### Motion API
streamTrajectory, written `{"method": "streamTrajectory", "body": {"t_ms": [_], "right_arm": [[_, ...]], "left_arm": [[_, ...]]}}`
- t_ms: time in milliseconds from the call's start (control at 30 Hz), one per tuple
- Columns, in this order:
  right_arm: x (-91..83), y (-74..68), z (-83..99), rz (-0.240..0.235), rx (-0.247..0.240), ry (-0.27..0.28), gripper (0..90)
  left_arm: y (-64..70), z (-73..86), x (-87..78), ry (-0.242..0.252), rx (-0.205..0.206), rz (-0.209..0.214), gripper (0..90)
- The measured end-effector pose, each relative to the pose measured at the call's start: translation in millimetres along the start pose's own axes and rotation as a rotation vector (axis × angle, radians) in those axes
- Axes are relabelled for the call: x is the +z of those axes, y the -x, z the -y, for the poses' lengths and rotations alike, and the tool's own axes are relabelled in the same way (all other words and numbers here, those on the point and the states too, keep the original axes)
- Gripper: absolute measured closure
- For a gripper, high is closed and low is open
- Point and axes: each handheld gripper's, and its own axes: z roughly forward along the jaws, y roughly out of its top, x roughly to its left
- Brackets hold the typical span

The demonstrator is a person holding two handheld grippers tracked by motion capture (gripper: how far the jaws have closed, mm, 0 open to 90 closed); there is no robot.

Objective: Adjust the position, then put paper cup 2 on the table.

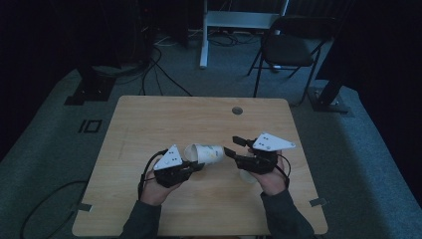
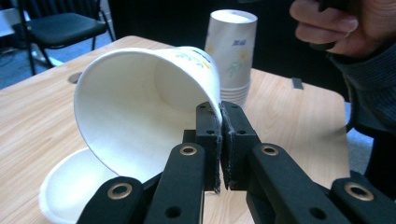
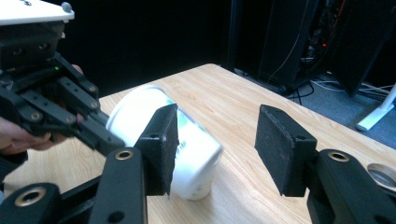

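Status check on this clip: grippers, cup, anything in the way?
Left gripper shut on tipped paper cup rim. Right gripper open, beside the cup. Cup stack stands behind; nothing blocking.

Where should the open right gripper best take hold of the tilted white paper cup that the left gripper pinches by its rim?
Probably at the closed base end of the tilted white paper cup, coming from the right gripper side. The left gripper is shut on the rim wall, so the mouth end is taken, while the narrower base points toward the open jaws and fits between them.
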Motion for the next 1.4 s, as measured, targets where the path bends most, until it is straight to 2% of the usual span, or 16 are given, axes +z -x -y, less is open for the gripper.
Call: {"method": "streamTrajectory", "body": {"t_ms": [367,633,1100,1400], "right_arm": [[-16.3,8.5,7.8,0.036,0.015,0.002,47.5],[-23.3,13.0,10.9,0.055,0.027,0.004,47.2],[-27.5,15.0,13.0,0.064,0.033,0.005,47.2],[-28.5,14.6,14.2,0.062,0.036,0.009,47.2]], "left_arm": [[-14.2,4.0,-30.0,-0.049,0.001,-0.081,87.1],[-23.5,9.6,-46.1,-0.081,-0.015,-0.127,87.1],[-35.3,19.7,-61.6,-0.165,-0.041,-0.220,87.1],[-38.6,23.0,-60.4,-0.217,-0.051,-0.265,86.9]]}}
